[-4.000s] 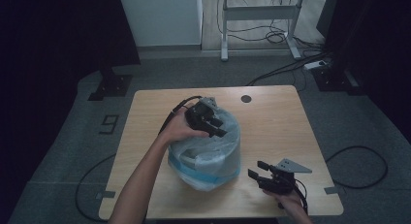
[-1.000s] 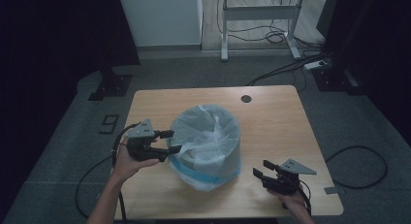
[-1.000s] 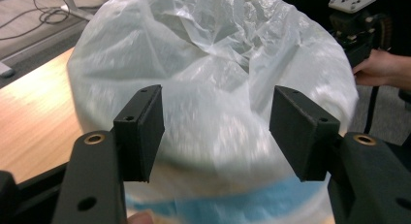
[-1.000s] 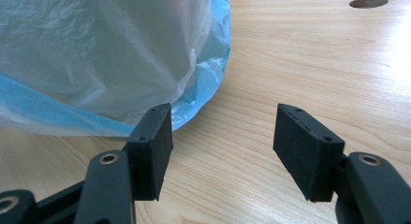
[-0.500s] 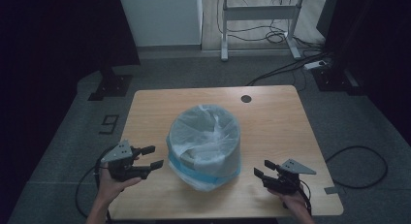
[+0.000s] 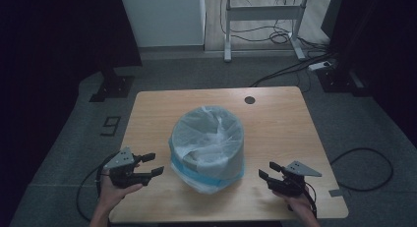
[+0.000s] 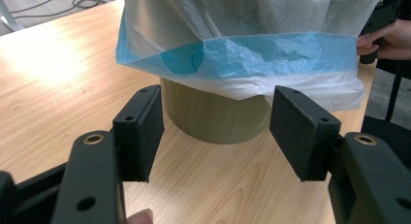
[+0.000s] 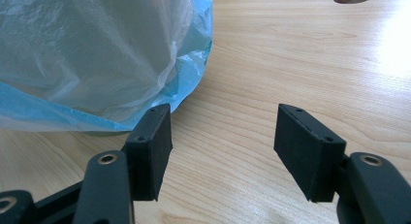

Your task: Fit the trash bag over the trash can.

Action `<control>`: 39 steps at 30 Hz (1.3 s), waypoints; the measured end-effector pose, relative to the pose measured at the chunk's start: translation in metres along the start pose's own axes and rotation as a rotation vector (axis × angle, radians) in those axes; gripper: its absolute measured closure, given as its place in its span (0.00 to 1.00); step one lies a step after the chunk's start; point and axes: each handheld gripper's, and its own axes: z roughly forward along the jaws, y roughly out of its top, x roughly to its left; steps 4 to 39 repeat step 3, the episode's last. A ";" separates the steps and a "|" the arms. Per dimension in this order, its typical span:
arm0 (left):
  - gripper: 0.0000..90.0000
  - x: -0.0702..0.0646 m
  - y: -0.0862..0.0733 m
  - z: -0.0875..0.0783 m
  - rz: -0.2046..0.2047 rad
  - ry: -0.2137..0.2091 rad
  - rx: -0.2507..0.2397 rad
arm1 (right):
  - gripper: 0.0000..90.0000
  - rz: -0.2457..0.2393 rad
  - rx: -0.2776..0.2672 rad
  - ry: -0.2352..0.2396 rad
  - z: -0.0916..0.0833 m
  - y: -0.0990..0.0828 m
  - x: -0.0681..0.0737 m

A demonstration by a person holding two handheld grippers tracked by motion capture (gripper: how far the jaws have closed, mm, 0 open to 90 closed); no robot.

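A: Where's the bin (image 6: pixel 206 148)?

B: Mid tabletop (image 6: pixel 275 119), slightly toward the person's edge. It stands upright, a round bin with a clear bag (image 6: pixel 209 133) pulled over its rim. The bag's blue band (image 6: pixel 196 170) hangs down around the outside, and in the left gripper view the bin's olive wall (image 7: pixel 213 117) shows bare beneath the bag's hem (image 7: pixel 242 56).

A: And the left hand-held gripper (image 6: pixel 150 164)?

B: At the tabletop's left front corner, held in the left hand (image 6: pixel 115 190), jaws spread wide and pointing at the bin. Nothing between them; it is near the bag but apart from it.

A: The right one?

B: The right hand-held gripper (image 6: pixel 268 170) is near the right front edge, in the right hand (image 6: pixel 295 200), also released and empty. In its own view the left jaw sits just beside the bag's blue edge (image 8: pixel 194 64); whether it touches I cannot tell.

A: Anything else on the wood?

B: A round cable hole (image 6: pixel 250 99) near the far edge. Cables (image 6: pixel 364 168) lie on the floor (image 6: pixel 162 70) beyond and beside the table.
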 end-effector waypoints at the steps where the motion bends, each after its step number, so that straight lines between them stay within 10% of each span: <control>1: 0.40 0.000 0.000 0.001 -0.001 0.000 0.000 | 0.42 0.000 0.000 0.000 0.000 0.000 0.000; 39: 0.40 0.000 -0.001 0.002 -0.004 -0.002 0.001 | 0.42 0.000 0.001 -0.002 0.000 0.000 -0.001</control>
